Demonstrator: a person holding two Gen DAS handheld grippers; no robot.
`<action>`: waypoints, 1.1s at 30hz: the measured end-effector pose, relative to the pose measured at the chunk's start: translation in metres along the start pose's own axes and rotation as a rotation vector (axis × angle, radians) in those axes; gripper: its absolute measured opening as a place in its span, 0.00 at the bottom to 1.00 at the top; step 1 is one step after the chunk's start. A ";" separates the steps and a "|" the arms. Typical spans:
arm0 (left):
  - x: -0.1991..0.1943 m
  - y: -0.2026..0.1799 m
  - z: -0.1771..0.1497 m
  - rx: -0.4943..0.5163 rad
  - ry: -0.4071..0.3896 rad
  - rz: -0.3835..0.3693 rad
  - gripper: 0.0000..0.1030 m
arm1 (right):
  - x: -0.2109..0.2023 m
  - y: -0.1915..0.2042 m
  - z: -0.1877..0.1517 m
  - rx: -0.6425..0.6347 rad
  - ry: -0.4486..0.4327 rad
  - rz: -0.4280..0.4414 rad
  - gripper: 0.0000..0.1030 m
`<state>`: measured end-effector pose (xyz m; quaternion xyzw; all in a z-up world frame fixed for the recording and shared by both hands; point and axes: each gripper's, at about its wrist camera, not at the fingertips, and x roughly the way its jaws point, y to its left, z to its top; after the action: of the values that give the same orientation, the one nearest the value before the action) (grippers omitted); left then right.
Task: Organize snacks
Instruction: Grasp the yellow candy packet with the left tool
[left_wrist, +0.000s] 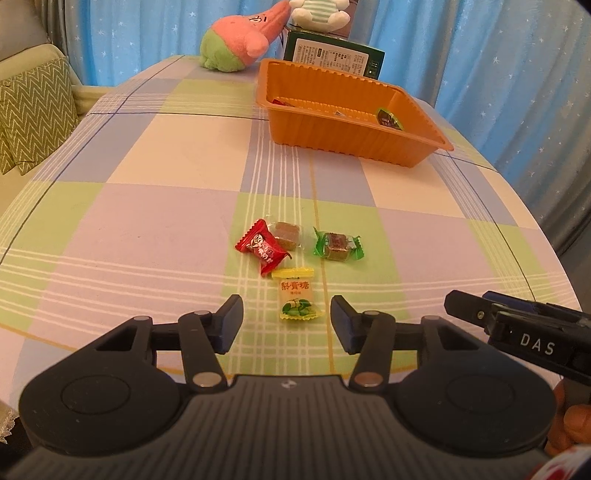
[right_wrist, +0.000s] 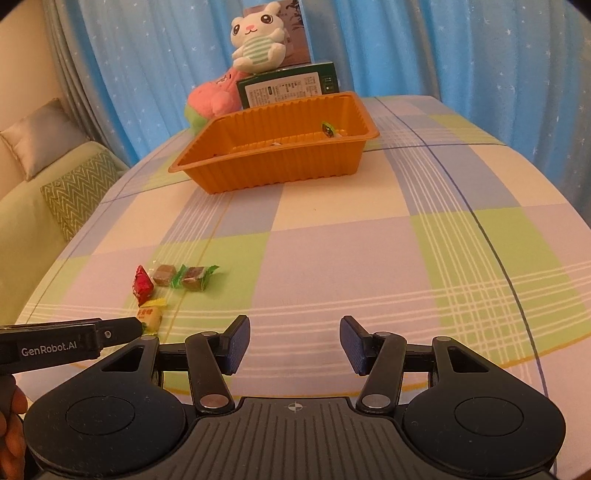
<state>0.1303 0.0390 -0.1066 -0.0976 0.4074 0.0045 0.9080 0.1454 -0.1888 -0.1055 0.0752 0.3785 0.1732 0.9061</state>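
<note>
You are reaching for sweets on the checked tabletop (left_wrist: 147, 221); the ribbed orange plastic tray (left_wrist: 354, 144) is waiting far ahead. Your left claw (left_wrist: 287, 323) is straddling the yellow-wrapped candy (left_wrist: 297, 299), half-open, gripping nothing; next, be lowering and closing. Your right claw (right_wrist: 294, 345) is hovering half-open, empty.

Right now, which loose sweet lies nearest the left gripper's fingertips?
The yellow sweet: it lies between the open left gripper fingers, nearer than the red, clear and green-wrapped ones.

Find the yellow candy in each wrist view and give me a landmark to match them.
Left wrist view: yellow candy lies low centre, framed by the open left claw.
Right wrist view: yellow candy lies at lower left, partly hidden behind the other claw's finger.
Shared landmark: orange tray farther back.
</note>
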 end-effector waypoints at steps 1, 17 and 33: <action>0.002 0.000 0.001 0.000 0.001 -0.003 0.47 | 0.002 0.000 0.001 -0.002 0.001 0.001 0.53; 0.026 -0.015 0.004 0.116 0.002 0.025 0.18 | 0.027 0.001 0.006 -0.006 0.032 0.014 0.53; -0.001 0.010 0.017 0.068 -0.055 0.045 0.17 | 0.066 0.062 0.028 -0.446 0.016 0.191 0.52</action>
<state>0.1413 0.0520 -0.0968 -0.0573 0.3844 0.0138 0.9213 0.1921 -0.1065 -0.1129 -0.0928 0.3292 0.3380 0.8768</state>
